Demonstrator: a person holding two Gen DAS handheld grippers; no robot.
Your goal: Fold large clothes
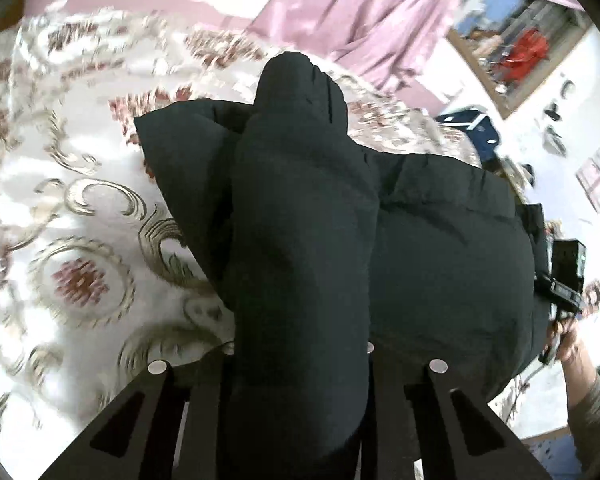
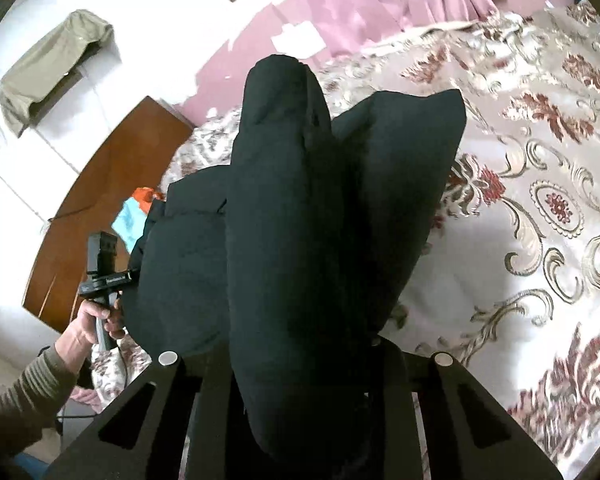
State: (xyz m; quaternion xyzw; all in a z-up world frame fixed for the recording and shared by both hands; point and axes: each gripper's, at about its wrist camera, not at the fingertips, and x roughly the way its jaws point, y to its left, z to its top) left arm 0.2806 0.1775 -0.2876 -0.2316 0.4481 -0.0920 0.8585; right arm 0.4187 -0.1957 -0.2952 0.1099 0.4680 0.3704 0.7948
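A black padded jacket (image 1: 420, 240) hangs lifted over a bed with a floral cover (image 1: 80, 240). In the left wrist view a thick fold of it runs up the middle and hides the fingers of my left gripper (image 1: 300, 128), which is shut on the fold. The right wrist view shows the same: my right gripper (image 2: 284, 120) is shut on another bunched fold of the jacket (image 2: 400, 200), its fingertips buried in fabric. Each view also catches the other gripper's body at the jacket's far side, held by a hand (image 2: 96, 324).
The floral bedcover (image 2: 540, 220) spreads to the right. Pink fabric (image 1: 360, 12) lies at the bed's far end. A brown wooden board (image 2: 112, 184) borders the bed. An olive garment (image 2: 52, 68) drapes over white furniture. A framed mirror (image 1: 524, 56) leans by the wall.
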